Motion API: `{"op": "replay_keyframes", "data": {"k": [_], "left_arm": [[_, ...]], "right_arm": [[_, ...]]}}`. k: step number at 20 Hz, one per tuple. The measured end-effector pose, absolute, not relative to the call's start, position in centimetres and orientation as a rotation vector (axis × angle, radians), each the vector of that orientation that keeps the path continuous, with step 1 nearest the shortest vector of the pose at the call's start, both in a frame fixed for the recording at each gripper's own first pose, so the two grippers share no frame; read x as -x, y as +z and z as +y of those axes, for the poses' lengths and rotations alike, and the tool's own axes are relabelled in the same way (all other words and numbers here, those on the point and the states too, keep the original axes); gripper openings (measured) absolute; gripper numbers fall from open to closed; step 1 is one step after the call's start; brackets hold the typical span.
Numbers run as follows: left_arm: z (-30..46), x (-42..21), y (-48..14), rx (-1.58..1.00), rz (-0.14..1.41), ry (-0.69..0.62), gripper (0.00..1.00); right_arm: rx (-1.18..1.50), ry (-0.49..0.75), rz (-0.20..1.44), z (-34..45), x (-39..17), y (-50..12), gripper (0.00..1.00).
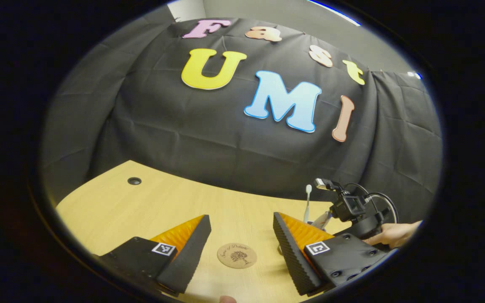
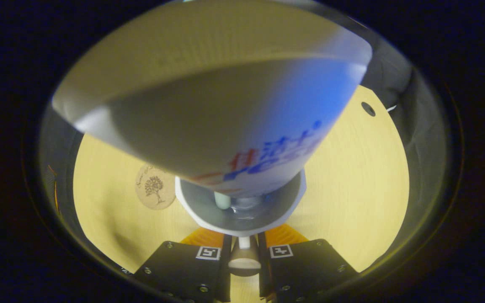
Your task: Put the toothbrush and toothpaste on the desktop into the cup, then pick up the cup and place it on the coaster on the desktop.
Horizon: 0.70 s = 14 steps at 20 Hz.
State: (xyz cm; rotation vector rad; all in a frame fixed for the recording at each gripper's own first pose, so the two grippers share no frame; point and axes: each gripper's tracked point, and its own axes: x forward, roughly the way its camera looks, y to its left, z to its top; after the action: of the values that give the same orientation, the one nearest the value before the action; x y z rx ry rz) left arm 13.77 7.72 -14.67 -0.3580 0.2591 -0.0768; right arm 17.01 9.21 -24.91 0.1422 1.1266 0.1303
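Observation:
In the right gripper view a white cup (image 2: pixel 291 202) stands just ahead of my right gripper (image 2: pixel 244 243). Its fingers are shut on a white piece at the cup's near rim, seemingly the handle. A white and blue toothpaste tube (image 2: pixel 225 122) sticks up out of the cup toward the camera. A pale toothbrush (image 2: pixel 222 200) handle rests inside. The round cork coaster (image 2: pixel 155 191) lies left of the cup. In the left gripper view my left gripper (image 1: pixel 241 225) is open above the coaster (image 1: pixel 237 255). The right gripper (image 1: pixel 348 207) and the upright toothbrush (image 1: pixel 308 202) are at the right.
The light wooden desk (image 1: pixel 141 210) has a round cable hole (image 1: pixel 134 181) at its far left, which shows as a hole (image 2: pixel 368 108) at the upper right in the right gripper view. A hand (image 1: pixel 394 233) holds the right gripper. Black cloth walls the desk's far side.

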Motion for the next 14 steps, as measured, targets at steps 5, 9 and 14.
{"op": "replay_keyframes", "data": {"k": [5,9,14], "left_arm": [[9.9,-12.3,-14.4,0.358,0.255,-0.044,0.99],[12.7,-10.7,-14.2,0.361,0.254,-0.010,0.99],[16.2,-9.0,-14.1,0.359,0.251,0.039,0.98]], "right_arm": [[-0.130,0.182,1.127,12.5,-16.5,-23.8,0.27],[-0.108,0.226,1.131,16.0,-16.3,-23.4,0.27],[-0.076,0.270,1.136,19.6,-16.6,-22.8,0.27]]}}
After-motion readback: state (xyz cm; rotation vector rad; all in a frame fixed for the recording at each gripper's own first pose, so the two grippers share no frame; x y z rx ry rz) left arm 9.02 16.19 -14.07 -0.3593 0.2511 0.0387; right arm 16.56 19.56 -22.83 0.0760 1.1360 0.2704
